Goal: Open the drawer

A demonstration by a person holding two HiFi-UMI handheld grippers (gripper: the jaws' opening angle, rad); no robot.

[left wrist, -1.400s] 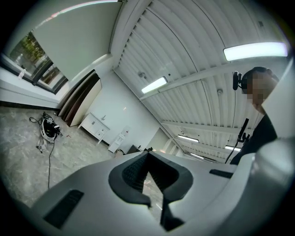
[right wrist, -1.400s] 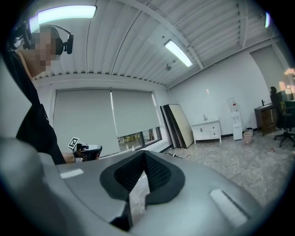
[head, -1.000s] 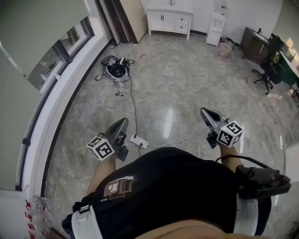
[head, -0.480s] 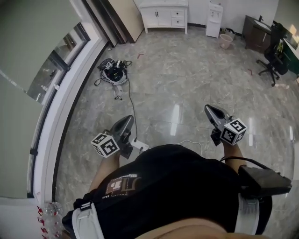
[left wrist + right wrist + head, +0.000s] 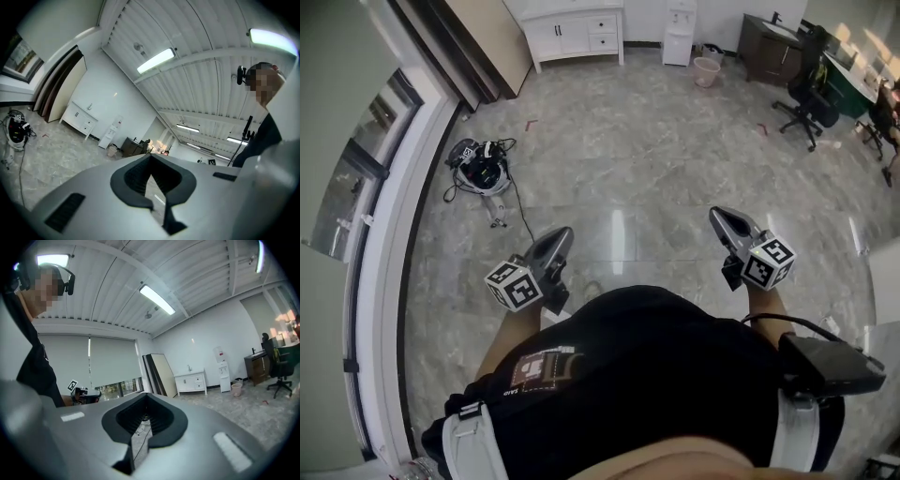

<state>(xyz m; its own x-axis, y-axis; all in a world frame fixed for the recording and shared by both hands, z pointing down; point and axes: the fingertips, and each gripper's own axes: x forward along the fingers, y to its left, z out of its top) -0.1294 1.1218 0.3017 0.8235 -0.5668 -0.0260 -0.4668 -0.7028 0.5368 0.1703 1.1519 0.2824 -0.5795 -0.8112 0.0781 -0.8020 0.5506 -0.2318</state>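
Note:
A white cabinet with drawers [image 5: 572, 33] stands against the far wall; it also shows small in the left gripper view [image 5: 82, 119] and the right gripper view [image 5: 191, 380]. Its drawers look closed. Both grippers are held level in front of the person's body, far from the cabinet, over the marble floor. My left gripper [image 5: 561, 234] has its jaws together with nothing between them [image 5: 150, 157]. My right gripper [image 5: 717, 216] is shut and holds nothing as well [image 5: 146, 397].
A bundle of gear with a black cable [image 5: 478, 167] lies on the floor at left near the window wall [image 5: 375, 234]. A water dispenser [image 5: 680, 33], pink bin [image 5: 706, 70], dark desk [image 5: 764, 37] and office chair [image 5: 806, 94] stand at the back right.
The person has walked on across the floor. The cabinet and the gear on the floor have slid left in the head view. Both grippers stay shut out front.

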